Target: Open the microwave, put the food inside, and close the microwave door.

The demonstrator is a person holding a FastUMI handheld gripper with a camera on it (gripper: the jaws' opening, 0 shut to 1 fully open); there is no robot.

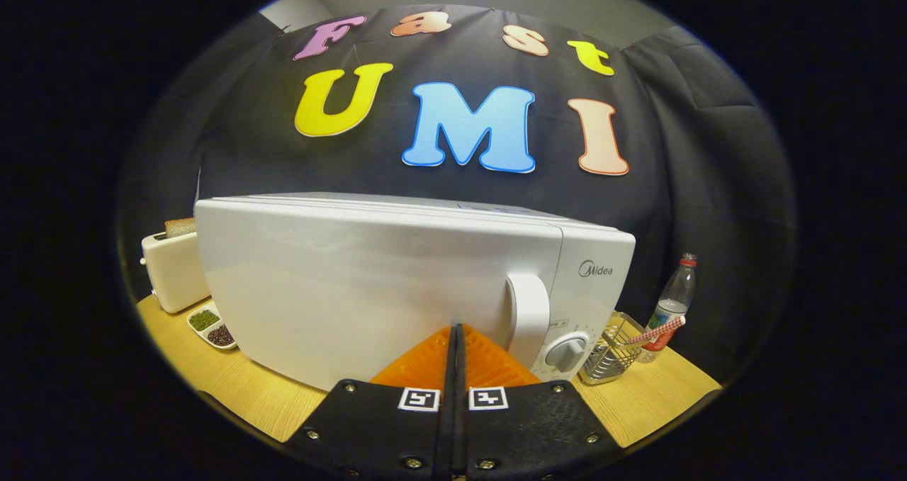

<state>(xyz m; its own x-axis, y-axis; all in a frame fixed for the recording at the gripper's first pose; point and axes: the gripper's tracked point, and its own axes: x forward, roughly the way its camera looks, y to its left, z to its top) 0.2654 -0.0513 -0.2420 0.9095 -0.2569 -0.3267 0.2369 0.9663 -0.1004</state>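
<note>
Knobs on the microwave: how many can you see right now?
1. The knob sits low on the microwave's panel, right of the door handle, just beyond the shut tongs. Others may be hidden behind the handle.

The brand name "Midea" stands on the control panel of the white microwave (397,283), above its dial.

Toaster (172,268) left of microwave (397,283); bottle (672,307) right
</note>
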